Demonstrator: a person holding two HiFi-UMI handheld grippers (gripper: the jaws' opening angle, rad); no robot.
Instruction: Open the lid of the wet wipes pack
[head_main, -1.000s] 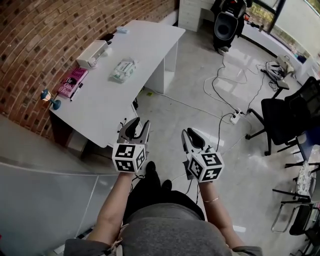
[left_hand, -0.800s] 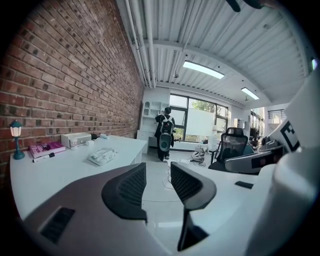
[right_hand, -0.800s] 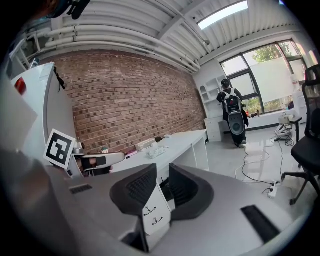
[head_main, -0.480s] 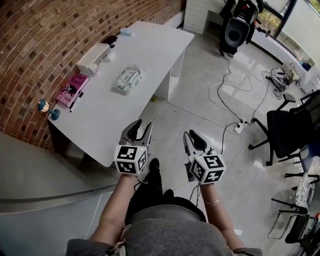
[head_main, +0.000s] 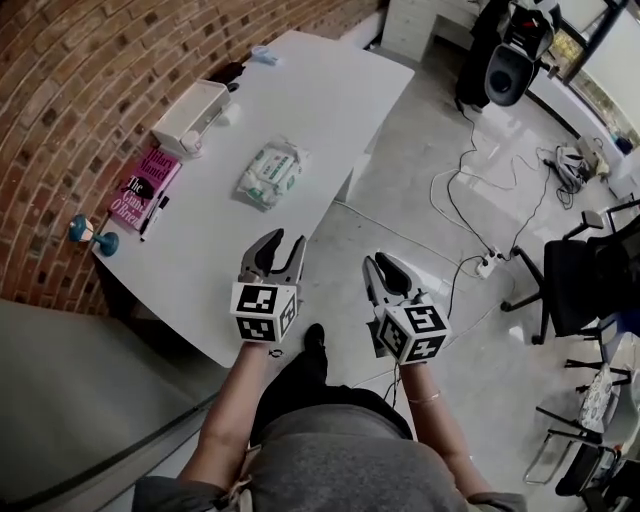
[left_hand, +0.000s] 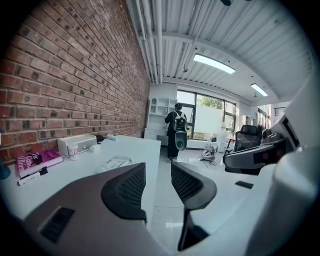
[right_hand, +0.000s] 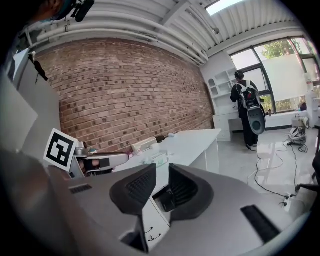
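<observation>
**Both grippers empty, wipes pack out of reach on the table**

The wet wipes pack (head_main: 270, 173) lies flat on the white table (head_main: 335, 95), in the upper left part of the head view, roughly mid-table. Its lid looks closed, though it is too small to read with certainty. To its left, along the brick wall, sit a white box (head_main: 192, 110), a pink book (head_main: 146, 184) and a small blue object (head_main: 92, 235).

The left gripper (head_main: 280, 243) hangs at the near edge of the table, lower centre of the frame. Its jaws are spread wide with nothing between them. The right gripper (head_main: 380, 264) is just right of it, over the floor. Its jaws stand a narrower gap apart, and they too are empty. Both point toward the table, and both are well apart from the pack.

The step in hand looks like the approach, with no contact made yet. The next move probably calls for bringing both grippers over the tabletop to the pack. One would likely pin the soft pack down while the other finds the lid's free edge. A light pack may well slide or lift if it is not steadied first.
</observation>
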